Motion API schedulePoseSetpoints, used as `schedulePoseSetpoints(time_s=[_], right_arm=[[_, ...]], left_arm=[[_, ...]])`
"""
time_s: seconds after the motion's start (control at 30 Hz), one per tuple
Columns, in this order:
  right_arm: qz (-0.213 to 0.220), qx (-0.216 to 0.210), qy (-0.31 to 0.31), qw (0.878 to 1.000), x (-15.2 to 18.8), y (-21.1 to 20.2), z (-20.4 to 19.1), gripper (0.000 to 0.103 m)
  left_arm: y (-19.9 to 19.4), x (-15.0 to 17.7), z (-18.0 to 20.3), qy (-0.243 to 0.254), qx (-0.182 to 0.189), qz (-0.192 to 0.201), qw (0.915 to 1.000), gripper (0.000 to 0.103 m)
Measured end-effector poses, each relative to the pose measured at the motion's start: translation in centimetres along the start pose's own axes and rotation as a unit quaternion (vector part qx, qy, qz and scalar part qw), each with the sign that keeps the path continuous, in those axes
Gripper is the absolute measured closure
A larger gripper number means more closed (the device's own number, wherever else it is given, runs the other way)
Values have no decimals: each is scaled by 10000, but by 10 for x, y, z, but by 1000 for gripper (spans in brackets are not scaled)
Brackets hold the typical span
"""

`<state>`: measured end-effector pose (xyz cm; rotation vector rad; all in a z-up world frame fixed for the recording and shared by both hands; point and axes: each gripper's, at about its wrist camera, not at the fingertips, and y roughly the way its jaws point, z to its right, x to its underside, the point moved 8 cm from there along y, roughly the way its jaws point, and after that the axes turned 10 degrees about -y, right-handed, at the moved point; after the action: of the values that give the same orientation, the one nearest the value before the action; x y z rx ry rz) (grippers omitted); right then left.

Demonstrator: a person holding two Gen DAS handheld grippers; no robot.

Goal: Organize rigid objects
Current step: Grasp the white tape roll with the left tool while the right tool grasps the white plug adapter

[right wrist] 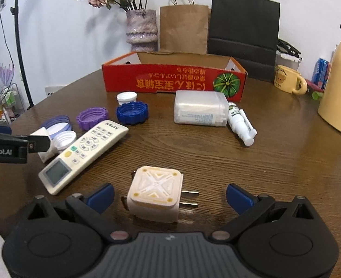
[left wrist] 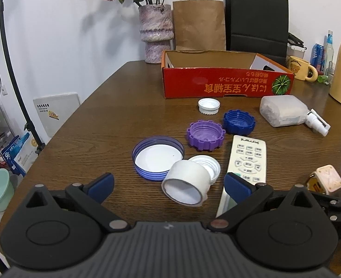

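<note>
While the red box (right wrist: 174, 78) waits empty at the far side of the surface (right wrist: 216, 157), both tools are spread wide and hold nothing. The right tool (right wrist: 170, 197) brackets the cream plug adapter (right wrist: 155, 194), which lies flat near it with its prongs pointing right, so closing would likely pinch its sides. The left tool (left wrist: 168, 185) hovers over a roll of tape (left wrist: 185, 188) that leans on a white cap (left wrist: 206, 165), with the remote (left wrist: 247, 162) just to its right. Loose lids lie farther back, well short of the box.
</note>
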<state>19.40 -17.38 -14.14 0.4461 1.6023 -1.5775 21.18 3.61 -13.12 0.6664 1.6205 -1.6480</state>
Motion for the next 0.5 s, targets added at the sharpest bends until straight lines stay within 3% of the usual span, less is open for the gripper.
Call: schedulePoseSetpoints(time_s=[0.33, 0.5], right_arm=[[-12, -67, -24, 10000, 0, 11, -1, 18], [64, -178, -106, 9998, -1, 9, -4, 30]], left_arm=[[12, 0, -2, -18, 106, 23, 9999, 2], [18, 1, -1, -17, 157, -22, 9999, 18]])
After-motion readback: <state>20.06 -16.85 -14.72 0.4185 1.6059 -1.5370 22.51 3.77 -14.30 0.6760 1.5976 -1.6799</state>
